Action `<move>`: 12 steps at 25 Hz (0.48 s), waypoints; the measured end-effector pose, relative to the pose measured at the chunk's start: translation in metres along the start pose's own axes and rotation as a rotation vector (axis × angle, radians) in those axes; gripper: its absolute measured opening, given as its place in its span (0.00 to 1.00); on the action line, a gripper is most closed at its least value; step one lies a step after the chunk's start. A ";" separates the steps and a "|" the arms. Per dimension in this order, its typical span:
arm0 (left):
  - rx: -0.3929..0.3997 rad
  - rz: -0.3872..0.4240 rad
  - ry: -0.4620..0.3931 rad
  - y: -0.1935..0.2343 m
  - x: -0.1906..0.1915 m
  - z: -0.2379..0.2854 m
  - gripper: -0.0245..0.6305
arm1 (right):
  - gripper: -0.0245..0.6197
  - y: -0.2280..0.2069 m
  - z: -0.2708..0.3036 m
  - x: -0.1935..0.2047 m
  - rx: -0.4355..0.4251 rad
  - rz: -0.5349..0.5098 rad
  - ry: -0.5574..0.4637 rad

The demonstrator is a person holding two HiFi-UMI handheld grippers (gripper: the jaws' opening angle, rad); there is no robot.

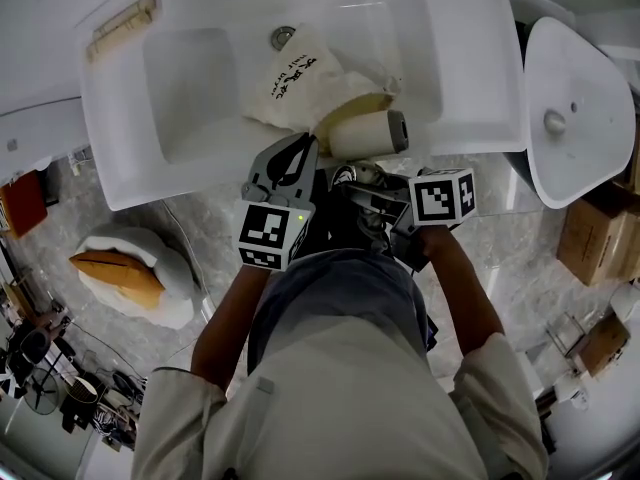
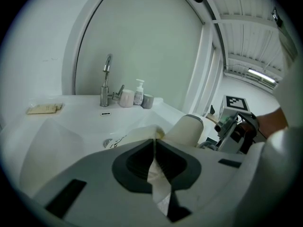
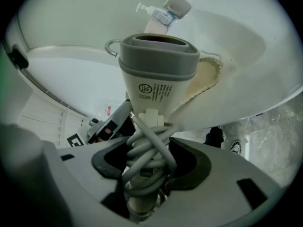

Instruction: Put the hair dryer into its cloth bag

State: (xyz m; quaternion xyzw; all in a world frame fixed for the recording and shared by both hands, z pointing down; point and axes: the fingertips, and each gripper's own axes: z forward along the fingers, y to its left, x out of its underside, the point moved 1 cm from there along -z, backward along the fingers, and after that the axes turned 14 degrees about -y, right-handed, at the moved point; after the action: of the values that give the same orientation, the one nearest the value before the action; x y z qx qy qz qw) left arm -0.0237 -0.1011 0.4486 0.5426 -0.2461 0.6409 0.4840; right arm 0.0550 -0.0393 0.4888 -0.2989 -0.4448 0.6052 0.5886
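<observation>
The cream cloth bag (image 1: 300,86) with black print lies in the white sink (image 1: 130,158), its mouth toward me. My left gripper (image 1: 298,153) is shut on the bag's (image 2: 135,137) edge, and a strip of fabric shows between the pads of that gripper (image 2: 155,144). The cream hair dryer (image 1: 368,133) with a grey end hangs over the sink's front rim, beside the bag's mouth. My right gripper (image 3: 149,148) is shut on the dryer's cord-wrapped handle, with the barrel (image 3: 156,65) ahead of it and the bag's (image 3: 204,79) opening just behind. In the head view my right gripper (image 1: 358,180) sits right of the left one.
A chrome tap (image 2: 106,82), a cup and a pump bottle (image 2: 138,92) stand at the sink's back. A tan packet (image 1: 124,26) lies on the ledge. A white toilet lid (image 1: 575,108) and cardboard boxes (image 1: 596,238) stand at the right, a white bin (image 1: 130,273) at the left.
</observation>
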 end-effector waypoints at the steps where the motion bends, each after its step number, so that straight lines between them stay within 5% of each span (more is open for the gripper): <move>1: 0.005 0.009 -0.003 0.000 0.000 0.000 0.07 | 0.42 0.003 0.002 0.000 -0.015 0.028 0.010; 12: 0.079 0.134 -0.005 -0.006 -0.002 0.002 0.07 | 0.42 0.013 0.014 0.002 -0.083 0.234 0.172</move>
State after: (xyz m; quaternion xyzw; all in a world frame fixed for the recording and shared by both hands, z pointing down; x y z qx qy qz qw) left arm -0.0170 -0.1011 0.4461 0.5451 -0.2578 0.6798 0.4176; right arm 0.0371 -0.0383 0.4837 -0.4235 -0.3798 0.6230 0.5370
